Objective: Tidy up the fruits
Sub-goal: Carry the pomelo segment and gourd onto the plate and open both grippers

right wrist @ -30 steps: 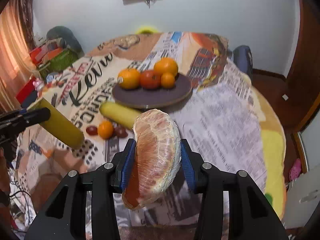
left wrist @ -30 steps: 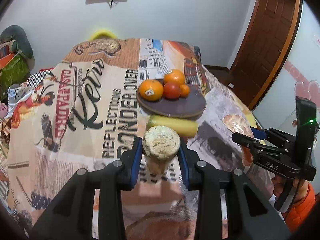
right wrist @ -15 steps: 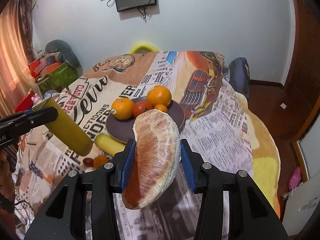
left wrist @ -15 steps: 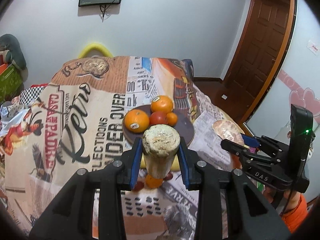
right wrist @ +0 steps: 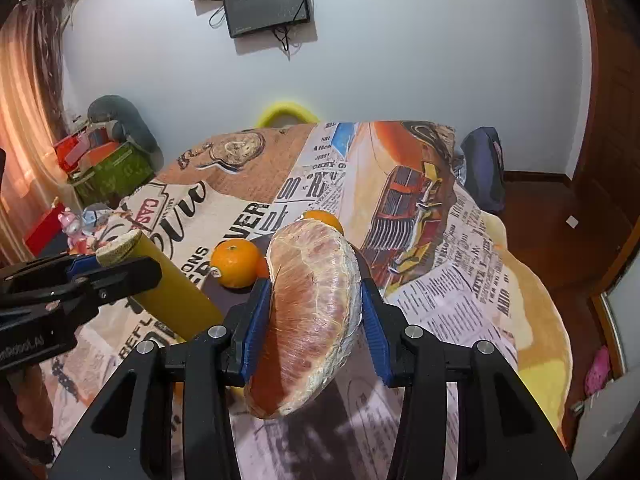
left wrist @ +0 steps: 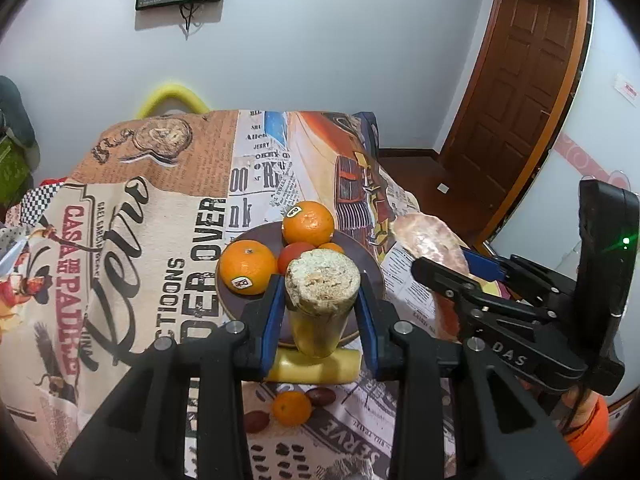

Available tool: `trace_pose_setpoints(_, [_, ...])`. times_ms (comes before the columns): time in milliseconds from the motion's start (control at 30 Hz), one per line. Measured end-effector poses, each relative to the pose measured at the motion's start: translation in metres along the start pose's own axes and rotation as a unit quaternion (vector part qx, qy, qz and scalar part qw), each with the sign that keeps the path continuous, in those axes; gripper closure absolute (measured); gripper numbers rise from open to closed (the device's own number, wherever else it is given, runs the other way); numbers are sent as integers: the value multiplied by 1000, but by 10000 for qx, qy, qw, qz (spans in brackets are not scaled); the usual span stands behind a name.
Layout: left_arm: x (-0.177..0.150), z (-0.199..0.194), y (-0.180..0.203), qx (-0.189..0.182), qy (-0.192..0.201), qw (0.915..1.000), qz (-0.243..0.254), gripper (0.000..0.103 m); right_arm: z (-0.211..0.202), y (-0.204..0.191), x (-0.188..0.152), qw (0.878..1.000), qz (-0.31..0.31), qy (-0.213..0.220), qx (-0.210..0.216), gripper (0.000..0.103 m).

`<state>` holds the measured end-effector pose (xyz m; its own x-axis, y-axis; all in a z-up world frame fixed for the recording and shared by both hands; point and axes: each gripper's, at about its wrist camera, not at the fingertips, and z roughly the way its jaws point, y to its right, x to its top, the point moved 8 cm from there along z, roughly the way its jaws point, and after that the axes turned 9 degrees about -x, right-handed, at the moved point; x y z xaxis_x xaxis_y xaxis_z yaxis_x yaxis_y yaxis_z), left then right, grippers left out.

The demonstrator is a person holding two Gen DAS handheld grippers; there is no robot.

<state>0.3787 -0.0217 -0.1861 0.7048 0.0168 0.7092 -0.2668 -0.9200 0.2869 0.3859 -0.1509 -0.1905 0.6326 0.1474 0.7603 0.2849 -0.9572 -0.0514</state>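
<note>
Starting on your left: your left gripper [left wrist: 320,316] is clamped on a yellow cut stalk [left wrist: 320,300], something like sugarcane, with the pale fibrous cut end facing the camera and both blue pads pressed against its sides. It's held up in the air above the table, tilted, which the right wrist view shows nicely from the side [right wrist: 160,284].

Below and past it, the dark round plate [left wrist: 372,276] sits on the newspaper-print tablecloth [left wrist: 120,240] with two big oranges [left wrist: 248,266], a red tomato [left wrist: 294,254] and a small orange fruit bunched together on it. Just in front of the plate there's a second yellow stalk piece [left wrist: 344,366] lying flat on the cloth, and nearer to you a small mandarin [left wrist: 292,408] with a couple of dark red fruits right beside it.

Moving right: your right gripper [right wrist: 316,320] is squeezed onto a big peeled pomelo segment [right wrist: 308,312] in cling wrap, pink flesh showing, held off the table and to the right of the plate. Far right there's a brown wooden door [left wrist: 516,120].
</note>
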Motion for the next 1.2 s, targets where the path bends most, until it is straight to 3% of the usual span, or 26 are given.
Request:
trace_pose_setpoints(433, [5, 40, -24, -252, -265, 9986, -380, 69, 55, -7, -4, 9993, -90, -365, 94, 62])
trace_pose_setpoints(933, [18, 72, -47, 200, -278, 9986, -396, 68, 94, -13, -8, 9972, -324, -660, 169, 62])
trace_pose_setpoints(1067, [17, 78, -57, 353, -381, 9976, -457, 65, 99, -14, -12, 9963, -338, -762, 187, 61])
trace_pose_setpoints(1200, [14, 79, -54, 98, -490, 9969, -606, 57, 97, -13, -14, 9956, -377, -831, 223, 58])
